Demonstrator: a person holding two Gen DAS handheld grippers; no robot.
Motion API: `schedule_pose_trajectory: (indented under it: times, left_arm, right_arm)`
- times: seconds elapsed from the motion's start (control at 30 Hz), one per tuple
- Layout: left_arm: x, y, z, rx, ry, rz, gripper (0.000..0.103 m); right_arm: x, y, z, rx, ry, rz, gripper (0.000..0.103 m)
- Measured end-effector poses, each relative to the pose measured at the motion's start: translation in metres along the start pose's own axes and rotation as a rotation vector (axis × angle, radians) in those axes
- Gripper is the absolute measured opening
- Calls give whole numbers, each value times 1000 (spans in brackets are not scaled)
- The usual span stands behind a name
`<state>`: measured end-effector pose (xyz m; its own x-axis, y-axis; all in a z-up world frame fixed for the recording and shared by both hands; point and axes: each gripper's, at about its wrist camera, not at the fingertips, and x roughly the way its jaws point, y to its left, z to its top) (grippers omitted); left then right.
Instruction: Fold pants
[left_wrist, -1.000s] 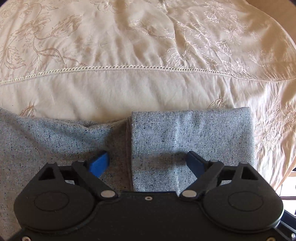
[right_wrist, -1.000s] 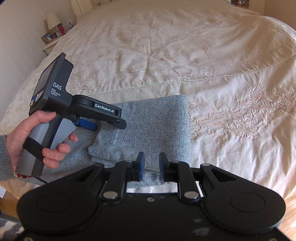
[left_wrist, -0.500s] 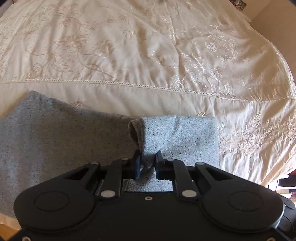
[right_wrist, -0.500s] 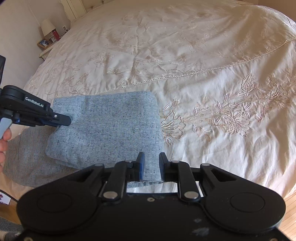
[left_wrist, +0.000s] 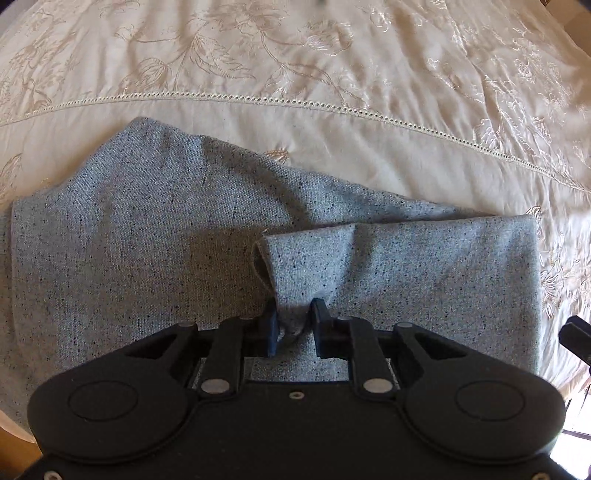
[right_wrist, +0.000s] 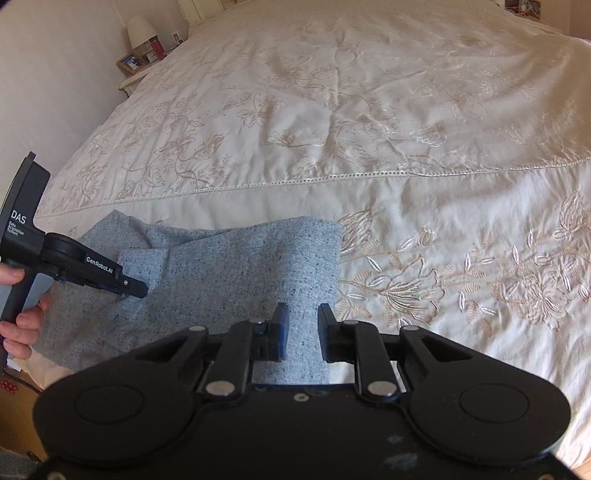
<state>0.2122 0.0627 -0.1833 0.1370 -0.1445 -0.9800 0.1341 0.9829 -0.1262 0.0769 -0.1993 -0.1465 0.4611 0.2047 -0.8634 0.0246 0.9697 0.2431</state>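
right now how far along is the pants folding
Done: the grey pants already lie doubled on the bedspread. In hand: the left gripper pinches the upper layer's edge, lifted. The right gripper hovers above the fold, empty. Left: carrying that layer across and flattening it.

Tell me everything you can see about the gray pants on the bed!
The pants are light gray, speckled with dark flecks, and look like soft woven cloth. They lie partly folded near the edge of the cream embroidered bedspread. The left gripper pinches a corner of the folded top layer, lifting it into a little peak. The right gripper hangs over their near edge, holding nothing.
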Motion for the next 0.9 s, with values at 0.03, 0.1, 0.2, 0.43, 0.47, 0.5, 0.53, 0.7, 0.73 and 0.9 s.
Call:
schedule_pose_trajectory:
  times: [0.03,0.1,0.2,0.43,0.47,0.5,0.53,0.7,0.73,0.9]
  left_arm:
    - [-1,1,-2,-1,-5,1,26]
    - [-5,4,-4,-6,-14,1,26]
    - [-10,9,-5,-15,-20,3,27]
    - [-38,12,-8,-9,-54,41,26]
    - [-46,12,-10,-6,-69,39,26]
    - [-52,11,-13,-6,-84,36,26]
    - [-57,9,-15,-8,-96,29,26]
    - [-45,-8,-24,-17,-81,-10,26]
    - [-36,-9,-26,-20,-59,-14,26]
    - [-4,-10,-47,-7,25,25,28]
  right_arm:
    - [10,1,0,-2,27,3,20]
    - [30,2,-8,-18,106,5,20]
    - [44,3,-33,-61,206,5,20]
    - [6,-8,-22,-27,106,35,20]
    - [3,-12,-13,-12,72,50,20]
    - [4,-16,-2,5,55,69,20]
    - [8,-18,9,18,51,87,20]
    - [64,-21,48,-4,118,89,17]
    - [80,-24,52,-14,146,59,17]
    - [104,-27,55,-29,180,23,12]
